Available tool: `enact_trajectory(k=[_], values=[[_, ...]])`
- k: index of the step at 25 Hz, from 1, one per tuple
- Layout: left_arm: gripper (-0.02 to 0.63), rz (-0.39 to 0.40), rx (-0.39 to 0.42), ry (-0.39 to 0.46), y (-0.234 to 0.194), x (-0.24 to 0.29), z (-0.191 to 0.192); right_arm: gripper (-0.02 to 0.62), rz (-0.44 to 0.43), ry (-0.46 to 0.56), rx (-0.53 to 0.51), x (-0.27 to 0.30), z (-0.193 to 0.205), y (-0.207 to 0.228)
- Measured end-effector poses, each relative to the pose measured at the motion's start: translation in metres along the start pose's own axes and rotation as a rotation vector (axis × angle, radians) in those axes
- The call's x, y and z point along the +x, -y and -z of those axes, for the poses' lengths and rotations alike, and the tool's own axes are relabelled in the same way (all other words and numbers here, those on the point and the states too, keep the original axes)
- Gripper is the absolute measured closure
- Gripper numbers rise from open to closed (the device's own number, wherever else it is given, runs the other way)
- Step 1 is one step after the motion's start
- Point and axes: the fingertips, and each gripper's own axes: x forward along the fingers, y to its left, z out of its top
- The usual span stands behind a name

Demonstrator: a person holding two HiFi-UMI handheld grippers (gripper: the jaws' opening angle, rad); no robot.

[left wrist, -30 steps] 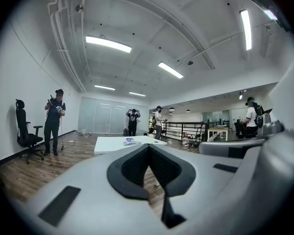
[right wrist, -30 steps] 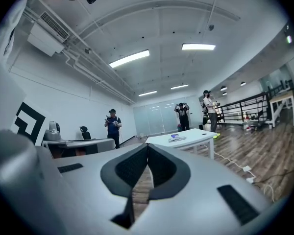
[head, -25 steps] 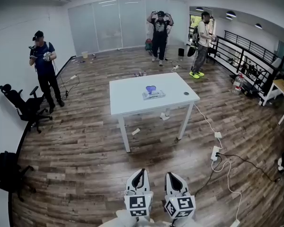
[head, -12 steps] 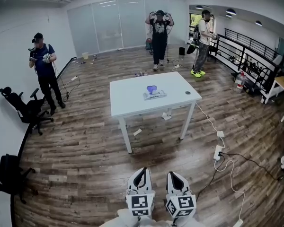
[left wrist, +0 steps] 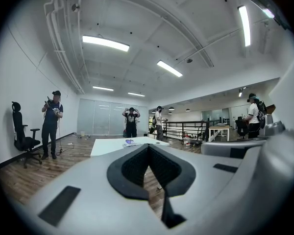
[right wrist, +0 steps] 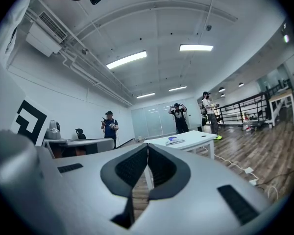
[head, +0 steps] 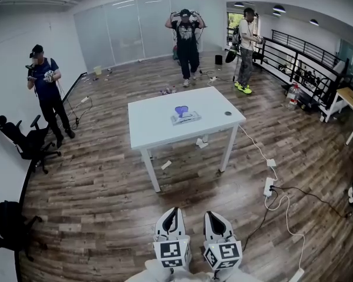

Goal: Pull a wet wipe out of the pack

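A pack of wet wipes (head: 185, 117) with a purple lid raised lies near the middle of a white table (head: 150, 128) across the room; it also shows far off as the pack (left wrist: 129, 142) and the pack (right wrist: 174, 141) in the gripper views. My left gripper (head: 171, 215) and right gripper (head: 215, 218) are held side by side at the bottom of the head view, well short of the table, pointing level toward it. Both have their tips together and hold nothing. In their own views the left gripper (left wrist: 148, 147) and right gripper (right wrist: 148, 146) show the jaws meeting at the tip.
Three people stand around the room: one at the left wall (head: 45, 84), two at the back (head: 185, 31) (head: 245, 40). Office chairs (head: 17, 140) line the left. Cables and a power strip (head: 269, 186) lie on the wood floor right of the table. Paper scraps (head: 166, 164) lie under it.
The view has shifted a little toward the table, and both grippers stay shut at the bottom of the frame. The people at the back have shifted slightly.
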Motion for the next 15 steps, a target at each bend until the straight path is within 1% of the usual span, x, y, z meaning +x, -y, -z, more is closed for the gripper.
enact_trajectory(k=[4,7,12,15], values=[[0.606,0.007,0.012,0.001,-0.006,0.017,-0.001,0.586,0.014,0.004,0.006,0.016,-0.003,0.010],[0.606,0.012,0.025,0.000,-0.011,0.034,-0.003,0.586,0.015,0.011,0.030,0.031,-0.009,0.018],[0.606,0.002,-0.001,-0.004,-0.027,0.064,-0.005,0.586,0.011,0.009,0.026,0.060,-0.015,0.024],[0.606,0.003,0.001,-0.008,-0.035,0.080,-0.007,0.586,0.019,0.017,0.032,0.075,-0.022,0.030]])
